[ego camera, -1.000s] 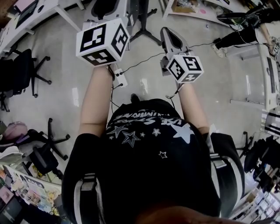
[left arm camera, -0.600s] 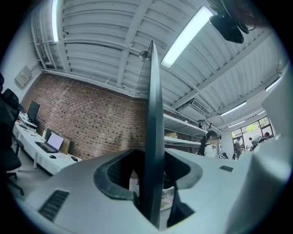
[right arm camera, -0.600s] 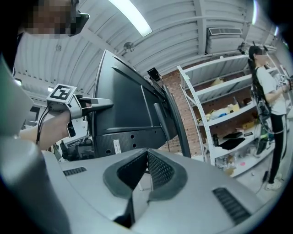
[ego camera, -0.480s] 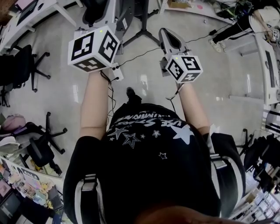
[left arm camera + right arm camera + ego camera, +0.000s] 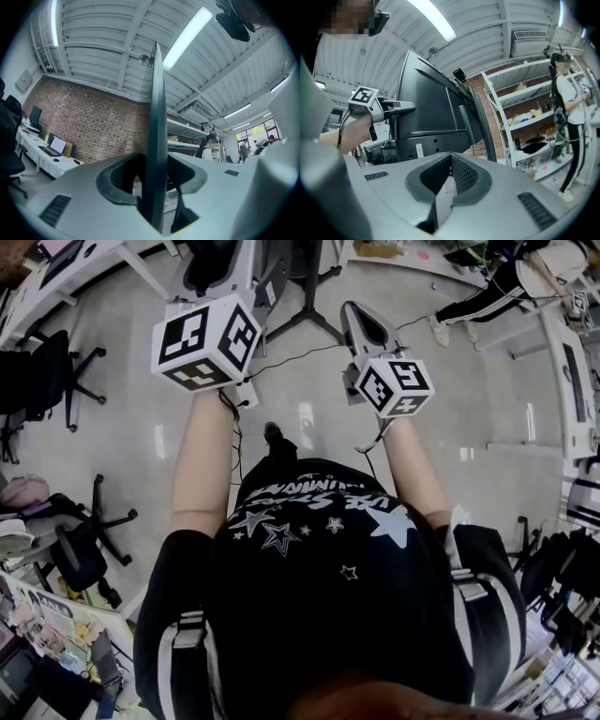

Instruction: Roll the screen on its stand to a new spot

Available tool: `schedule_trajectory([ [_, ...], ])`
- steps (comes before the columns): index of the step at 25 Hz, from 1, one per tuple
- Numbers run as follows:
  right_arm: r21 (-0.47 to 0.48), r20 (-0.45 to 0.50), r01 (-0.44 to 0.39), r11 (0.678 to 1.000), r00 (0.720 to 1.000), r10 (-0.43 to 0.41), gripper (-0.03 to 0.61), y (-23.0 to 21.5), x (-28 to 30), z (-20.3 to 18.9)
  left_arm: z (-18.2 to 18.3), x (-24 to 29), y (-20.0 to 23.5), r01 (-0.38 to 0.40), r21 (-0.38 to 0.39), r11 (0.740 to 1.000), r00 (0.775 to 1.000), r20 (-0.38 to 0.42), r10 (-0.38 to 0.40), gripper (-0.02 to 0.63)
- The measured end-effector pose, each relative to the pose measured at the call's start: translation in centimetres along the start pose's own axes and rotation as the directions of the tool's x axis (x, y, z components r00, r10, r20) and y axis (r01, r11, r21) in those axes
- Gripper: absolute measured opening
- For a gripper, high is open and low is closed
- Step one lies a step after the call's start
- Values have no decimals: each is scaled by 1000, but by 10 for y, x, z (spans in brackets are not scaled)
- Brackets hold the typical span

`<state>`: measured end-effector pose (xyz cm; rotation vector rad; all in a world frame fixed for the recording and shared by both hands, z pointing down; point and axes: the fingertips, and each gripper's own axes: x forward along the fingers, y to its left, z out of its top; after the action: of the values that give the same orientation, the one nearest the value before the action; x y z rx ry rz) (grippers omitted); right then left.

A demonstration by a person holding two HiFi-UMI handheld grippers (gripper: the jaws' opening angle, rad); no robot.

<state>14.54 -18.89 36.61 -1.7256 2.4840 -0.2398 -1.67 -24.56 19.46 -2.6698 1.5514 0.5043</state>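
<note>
Chairs (image 5: 77, 563) shifted underfoot, left hand-held gripper (image 5: 156, 199) clenched on screen (image 5: 157, 131), right hand-held gripper (image 5: 449, 180) closed

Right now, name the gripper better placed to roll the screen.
Left. The left gripper has the screen clamped by its edge between its jaws. The right gripper has its jaws together on nothing, with the screen's back beyond them.
</note>
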Motion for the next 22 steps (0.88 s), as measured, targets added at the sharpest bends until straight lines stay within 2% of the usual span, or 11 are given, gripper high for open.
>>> schedule_trajectory([
  [10,2,3,23,1000,1000,-23,5,-14,-28,1,0,-2,13,-57,-11,998,998,27,58,213],
  [22,2,51,19,1000,999,-19,5,-20,-43,16,-3,5,8,-48,1,999,999,11,48,213],
])
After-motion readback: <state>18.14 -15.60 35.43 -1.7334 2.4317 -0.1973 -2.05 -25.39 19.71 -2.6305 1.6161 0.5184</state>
